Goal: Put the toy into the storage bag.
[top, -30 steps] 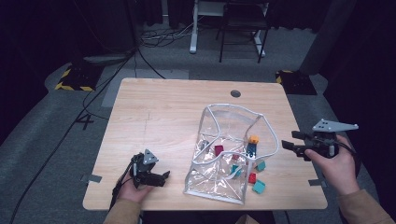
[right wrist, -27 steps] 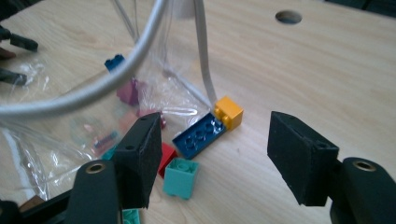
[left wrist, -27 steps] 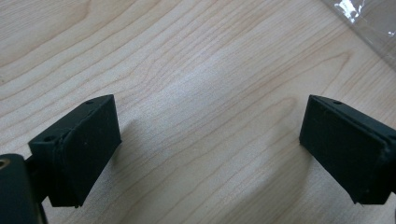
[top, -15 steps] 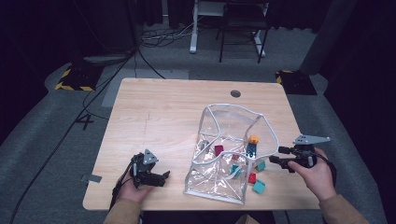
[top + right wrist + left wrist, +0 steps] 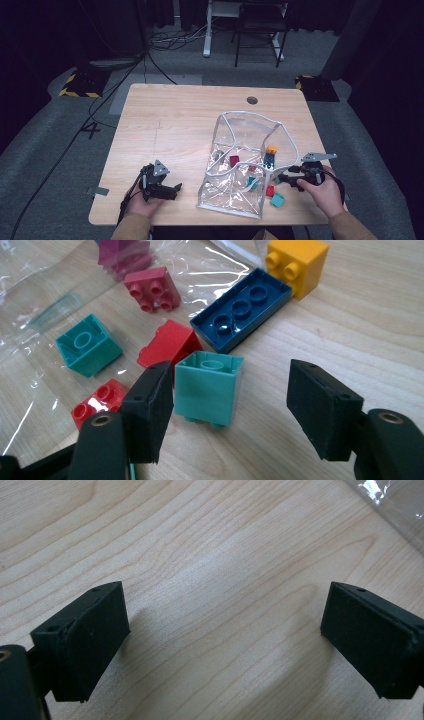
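Teal brick (image 5: pixel 209 386) sits on the counter (image 5: pixel 170 125) just right of the clear plastic bag (image 5: pixel 245 165), upside down with its hollow base up, and it lies between the jaws of the right gripper (image 5: pixel 230 407). Those jaws are spread wider than the brick: the left pad is close against its side, the right pad is well apart, so nothing is grasped yet. Around it, a red brick (image 5: pixel 170 346) touches its far side, a long blue brick (image 5: pixel 242 315) and a yellow brick (image 5: pixel 297 266) lie farther off, and another teal brick (image 5: pixel 88 344) and two more red ones rest on or under the bag's plastic.

The left gripper (image 5: pixel 161 186) rests on the near left of the counter, jaws released over bare wood.

Judging by this, the pick is only lined up; closing on the brick and lifting it are left, and several loose bricks remain beside the bag.
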`<state>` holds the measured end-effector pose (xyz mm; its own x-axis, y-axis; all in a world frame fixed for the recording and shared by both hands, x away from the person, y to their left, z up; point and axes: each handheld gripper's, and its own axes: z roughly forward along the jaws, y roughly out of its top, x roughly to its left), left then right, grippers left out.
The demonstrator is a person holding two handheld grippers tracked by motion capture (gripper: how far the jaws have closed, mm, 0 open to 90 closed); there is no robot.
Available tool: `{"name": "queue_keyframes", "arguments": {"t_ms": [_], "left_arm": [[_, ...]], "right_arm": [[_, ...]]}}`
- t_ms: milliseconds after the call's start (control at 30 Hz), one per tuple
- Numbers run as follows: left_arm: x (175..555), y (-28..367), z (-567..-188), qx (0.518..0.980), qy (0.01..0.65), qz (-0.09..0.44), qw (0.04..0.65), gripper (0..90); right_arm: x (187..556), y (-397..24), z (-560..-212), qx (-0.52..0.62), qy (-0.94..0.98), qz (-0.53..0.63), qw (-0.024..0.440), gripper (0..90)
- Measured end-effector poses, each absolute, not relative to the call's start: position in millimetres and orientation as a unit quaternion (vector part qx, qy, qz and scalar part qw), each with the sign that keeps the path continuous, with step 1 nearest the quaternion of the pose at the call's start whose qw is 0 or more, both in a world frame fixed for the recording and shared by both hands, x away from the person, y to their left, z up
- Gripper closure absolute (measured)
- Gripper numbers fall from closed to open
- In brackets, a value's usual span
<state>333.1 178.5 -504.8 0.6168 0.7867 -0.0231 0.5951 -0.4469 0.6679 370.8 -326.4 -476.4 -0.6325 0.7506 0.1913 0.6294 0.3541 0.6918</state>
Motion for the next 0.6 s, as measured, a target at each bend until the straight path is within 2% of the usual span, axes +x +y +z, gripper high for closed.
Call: {"name": "queue_keyframes", "arguments": {"t_ms": [400, 533, 600], "left_arm": [[333.0, 178.4, -504.8, 0.838, 0.412, 0.147, 0.326, 5.3], [333.0, 178.5, -504.7, 0.838, 0.412, 0.147, 0.326, 5.3], [333.0, 178.5, -504.8, 0.838, 0.412, 0.147, 0.326, 5.3]], "right_arm": [[369.2, -318.4, -491.1, 0.426, 0.821, 0.372, 0.081, 36.5], [369.9, -316.7, -491.8, 0.419, 0.824, 0.369, 0.098, 40.2], [369.7, -316.3, -491.9, 0.415, 0.826, 0.366, 0.105, 46.4]]}}
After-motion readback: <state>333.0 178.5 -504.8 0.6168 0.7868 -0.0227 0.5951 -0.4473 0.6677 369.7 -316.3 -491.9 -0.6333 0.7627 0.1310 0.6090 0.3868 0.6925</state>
